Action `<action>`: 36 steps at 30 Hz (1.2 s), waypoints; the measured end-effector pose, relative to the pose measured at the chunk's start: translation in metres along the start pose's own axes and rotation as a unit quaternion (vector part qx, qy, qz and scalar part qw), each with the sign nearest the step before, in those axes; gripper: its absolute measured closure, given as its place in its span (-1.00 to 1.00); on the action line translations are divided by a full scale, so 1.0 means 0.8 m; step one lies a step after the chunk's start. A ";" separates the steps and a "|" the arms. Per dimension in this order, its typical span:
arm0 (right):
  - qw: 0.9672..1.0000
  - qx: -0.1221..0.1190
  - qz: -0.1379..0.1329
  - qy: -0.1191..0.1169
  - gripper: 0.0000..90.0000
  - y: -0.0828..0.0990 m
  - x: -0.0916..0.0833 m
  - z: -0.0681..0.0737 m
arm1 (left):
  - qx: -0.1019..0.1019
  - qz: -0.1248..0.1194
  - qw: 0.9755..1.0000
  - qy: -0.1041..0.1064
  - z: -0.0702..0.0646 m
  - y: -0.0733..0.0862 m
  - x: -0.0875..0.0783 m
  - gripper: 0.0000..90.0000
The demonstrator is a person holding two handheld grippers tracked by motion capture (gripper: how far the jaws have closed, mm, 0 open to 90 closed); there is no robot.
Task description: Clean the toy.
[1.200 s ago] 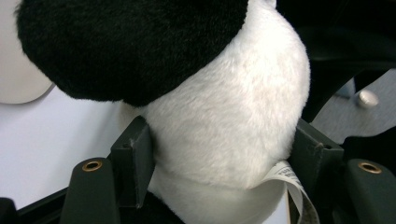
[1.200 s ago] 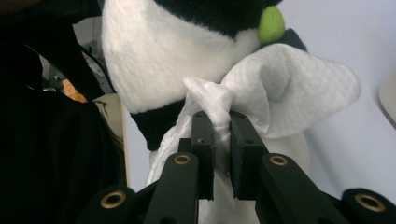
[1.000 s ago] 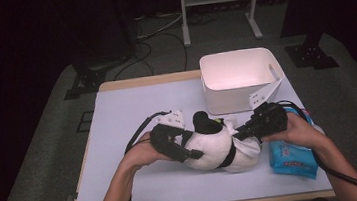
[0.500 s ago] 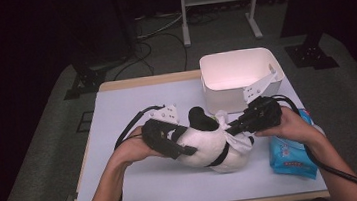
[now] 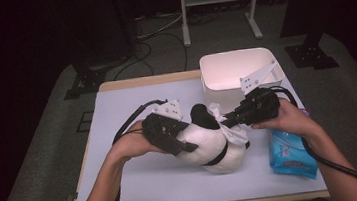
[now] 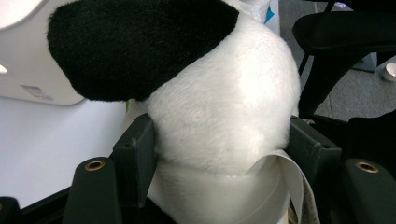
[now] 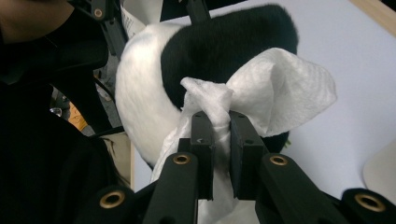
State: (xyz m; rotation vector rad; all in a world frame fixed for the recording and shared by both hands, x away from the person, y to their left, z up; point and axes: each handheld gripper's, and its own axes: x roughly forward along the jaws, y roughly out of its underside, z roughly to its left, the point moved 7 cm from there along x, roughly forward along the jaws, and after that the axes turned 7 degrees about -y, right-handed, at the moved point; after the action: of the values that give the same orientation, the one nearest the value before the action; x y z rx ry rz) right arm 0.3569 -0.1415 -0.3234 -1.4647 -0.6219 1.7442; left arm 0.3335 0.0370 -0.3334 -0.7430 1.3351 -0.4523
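While the pale table (image 5: 140,185) carries everything here, the biggest item on it is the white bin (image 5: 236,72) at its far right corner, standing just behind the work. Next in size is the black-and-white plush toy (image 5: 211,145), which sits near the middle of the table, in front of the bin, between the person's 2 hands; in the high view its underside meets the tabletop or hangs just over it, and I cannot tell which. The left gripper (image 5: 172,134) grips the toy's white body from the left: in the left gripper view the 2 jaws stand partway apart, their pads pressed into the fur (image 6: 219,107) on either side, a black ear or limb (image 6: 135,44) rising above them and a pale strap or label (image 6: 289,177) curling past the right jaw. To the right of the toy, close to the table's right edge, lies a blue pack of wipes (image 5: 292,151), flat and partly under the right forearm. The right gripper (image 5: 236,119) comes in from the right, its jaws drawn narrow and pinching a crumpled white wipe (image 7: 261,95). That wipe, the smallest thing, bunches at the jaw tips and fans out against the toy's black patch (image 7: 224,51), touching it.
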 end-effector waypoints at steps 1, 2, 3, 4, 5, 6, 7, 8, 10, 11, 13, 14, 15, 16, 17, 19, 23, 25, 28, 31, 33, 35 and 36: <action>1.000 -0.001 0.001 0.001 0.80 -0.002 -0.001 0.001 | 0.001 0.001 1.000 0.000 0.000 -0.001 0.001 -0.25; 1.000 -0.003 -0.001 0.002 0.80 -0.005 -0.001 0.001 | 0.002 0.001 1.000 0.002 -0.001 -0.003 0.002 -0.25; 1.000 -0.004 -0.001 0.002 0.80 -0.007 -0.003 0.002 | 0.004 0.000 1.000 0.002 -0.001 -0.004 0.003 -0.25; 1.000 -0.007 -0.001 0.003 0.80 -0.009 -0.004 0.002 | 0.006 0.002 1.000 0.003 -0.002 -0.005 0.004 -0.25; 1.000 -0.007 -0.001 0.003 0.80 -0.012 -0.005 0.003 | 0.007 0.002 1.000 0.004 -0.003 -0.007 0.006 -0.25; 1.000 -0.007 0.000 0.004 0.80 -0.013 -0.005 0.003 | 0.010 0.005 1.000 0.005 -0.003 -0.008 0.007 -0.25; 1.000 -0.010 0.000 0.005 0.80 -0.016 -0.006 0.004 | 0.011 0.005 1.000 0.006 -0.004 -0.009 0.009 -0.25; 1.000 -0.010 0.000 0.005 0.80 -0.018 -0.006 0.004 | 0.013 0.006 1.000 0.007 -0.005 -0.011 0.010 -0.25; 1.000 -0.015 0.000 0.006 0.80 -0.023 -0.007 0.004 | 0.014 0.007 1.000 0.007 -0.005 -0.014 0.011 -0.25; 1.000 -0.015 0.002 0.007 0.80 -0.025 -0.007 0.005 | 0.014 0.008 1.000 0.008 -0.005 -0.015 0.013 -0.25; 1.000 -0.018 0.001 0.006 0.80 -0.030 -0.007 0.006 | 0.014 0.007 1.000 0.010 -0.006 -0.017 0.015 -0.25; 1.000 -0.018 0.001 0.006 0.80 -0.031 -0.007 0.007 | 0.015 0.007 1.000 0.011 -0.006 -0.018 0.016 -0.25; 1.000 -0.022 0.002 0.007 0.80 -0.033 -0.007 0.008 | 0.014 0.006 1.000 0.012 -0.006 -0.020 0.018 -0.25; 1.000 -0.022 0.002 0.007 0.80 -0.033 -0.007 0.008 | 0.014 0.006 1.000 0.012 -0.006 -0.020 0.018 -0.25; 1.000 -0.025 0.004 0.006 0.80 -0.035 -0.006 0.012 | 0.016 0.007 1.000 0.013 -0.005 -0.022 0.020 -0.25; 0.999 -0.027 0.013 0.012 0.80 -0.032 -0.004 0.012 | 0.015 0.007 1.000 0.013 -0.006 -0.022 0.023 -0.25; 1.000 -0.019 0.017 0.014 0.80 -0.024 -0.003 0.008 | 0.014 0.006 1.000 0.016 -0.006 -0.021 0.026 -0.30; 1.000 -0.013 0.014 0.013 0.81 -0.016 -0.003 0.007 | 0.011 0.001 1.000 0.015 -0.006 -0.021 0.029 -0.34; 1.000 -0.011 0.011 0.014 0.81 -0.011 -0.004 0.005 | 0.011 -0.003 1.000 0.015 -0.005 -0.022 0.030 -0.40; 1.000 -0.003 0.004 0.014 0.81 -0.005 -0.007 0.003 | 0.012 -0.009 1.000 0.015 -0.006 -0.024 0.031 -0.41; 1.000 -0.002 -0.001 0.012 0.81 -0.002 -0.008 0.003 | 0.013 -0.009 1.000 0.015 -0.006 -0.023 0.031 -0.37; 1.000 -0.001 -0.007 0.010 0.81 0.001 -0.008 0.002 | 0.013 -0.012 1.000 0.015 -0.006 -0.023 0.032 -0.33; 1.000 0.002 -0.009 0.010 0.81 0.002 -0.009 0.003 | 0.012 -0.013 1.000 0.014 -0.005 -0.023 0.032 -0.33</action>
State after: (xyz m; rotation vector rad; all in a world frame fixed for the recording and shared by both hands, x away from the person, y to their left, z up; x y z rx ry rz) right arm 0.3547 -0.1479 -0.3200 -1.4675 -0.6189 1.7135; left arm 0.3365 0.0061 -0.3385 -0.7364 1.3461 -0.5009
